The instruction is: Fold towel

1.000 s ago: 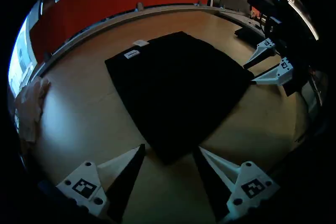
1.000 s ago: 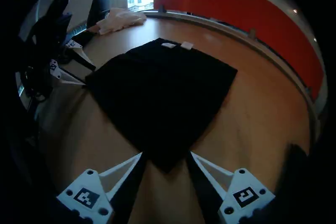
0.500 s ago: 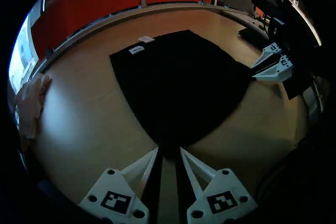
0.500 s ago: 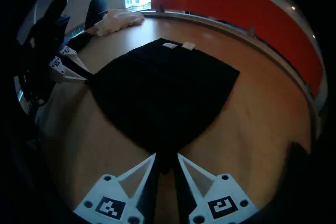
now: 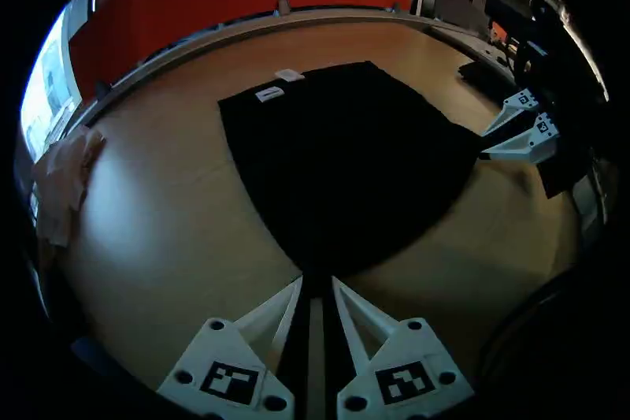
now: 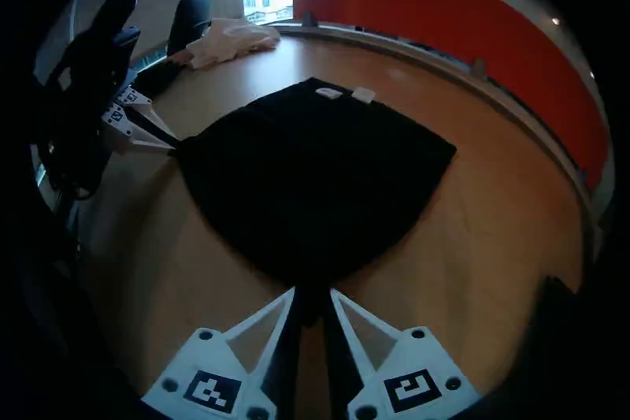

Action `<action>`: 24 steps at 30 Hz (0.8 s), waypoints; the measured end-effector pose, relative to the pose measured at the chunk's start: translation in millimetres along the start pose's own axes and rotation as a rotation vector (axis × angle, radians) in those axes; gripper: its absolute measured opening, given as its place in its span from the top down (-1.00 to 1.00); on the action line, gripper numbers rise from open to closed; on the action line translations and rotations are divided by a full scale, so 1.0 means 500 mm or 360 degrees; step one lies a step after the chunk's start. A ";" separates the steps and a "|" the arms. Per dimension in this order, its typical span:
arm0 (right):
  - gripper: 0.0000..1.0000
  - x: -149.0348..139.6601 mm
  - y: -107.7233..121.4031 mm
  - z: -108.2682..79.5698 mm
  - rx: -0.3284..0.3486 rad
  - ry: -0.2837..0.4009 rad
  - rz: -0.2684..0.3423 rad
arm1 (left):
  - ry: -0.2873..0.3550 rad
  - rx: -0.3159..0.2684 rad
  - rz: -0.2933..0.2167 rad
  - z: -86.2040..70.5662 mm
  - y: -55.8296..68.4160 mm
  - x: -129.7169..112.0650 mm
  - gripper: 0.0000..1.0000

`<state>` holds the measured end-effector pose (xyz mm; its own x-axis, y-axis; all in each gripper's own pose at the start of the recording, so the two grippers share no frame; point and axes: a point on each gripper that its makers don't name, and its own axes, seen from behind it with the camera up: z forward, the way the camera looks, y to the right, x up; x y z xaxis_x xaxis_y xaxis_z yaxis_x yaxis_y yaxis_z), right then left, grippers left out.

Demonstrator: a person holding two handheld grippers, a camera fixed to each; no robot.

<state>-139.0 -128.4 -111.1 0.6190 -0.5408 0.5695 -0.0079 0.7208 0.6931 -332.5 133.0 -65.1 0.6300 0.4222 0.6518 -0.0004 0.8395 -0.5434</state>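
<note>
Towel [image 5: 346,152] clamped at two corners

Your left gripper [image 5: 317,294] has its fingers drawn together on the near corner of the black towel, which lies spread on the wooden surface [image 5: 173,207]. Your right gripper [image 6: 313,302] is likewise closed on the corner nearest to it. In the left gripper view, the right gripper sits at the towel's far right corner. Two small white patches [image 5: 279,85], possibly labels, sit at the towel's far edge. A pale cloth [image 6: 228,35] rests near the surface's rim, well apart from the towel.
</note>
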 end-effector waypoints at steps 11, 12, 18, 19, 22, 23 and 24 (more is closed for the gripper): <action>0.68 0.048 0.014 -0.036 -0.0033 0.0056 0.0026 | 0.0053 -0.0006 -0.0083 -0.046 0.010 0.034 0.81; 0.68 0.053 0.014 -0.040 -0.0035 0.0062 0.0023 | 0.0060 -0.0005 -0.0092 -0.052 0.009 0.038 0.81; 0.68 0.083 0.011 -0.076 -0.0042 0.0092 -0.0011 | 0.0106 0.0011 -0.0155 -0.092 0.008 0.063 0.81; 0.68 0.089 0.010 -0.084 -0.0044 0.0098 -0.0017 | 0.0113 0.0013 -0.0165 -0.100 0.008 0.068 0.81; 0.68 0.105 0.008 -0.104 -0.0051 0.0114 -0.0032 | 0.0134 0.0015 -0.0192 -0.121 0.011 0.080 0.81; 0.69 0.110 0.007 -0.111 -0.0053 0.0119 -0.0037 | 0.0141 0.0015 -0.0200 -0.128 0.012 0.085 0.81; 0.69 0.115 0.006 -0.117 -0.0054 0.0123 -0.0041 | 0.0147 0.0015 -0.0207 -0.135 0.013 0.088 0.81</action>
<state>-57.5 -131.8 -102.0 0.6776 -0.5251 0.5149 0.0349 0.7222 0.6908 -252.5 134.3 -75.6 0.6938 0.2768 0.6649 0.0791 0.8883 -0.4524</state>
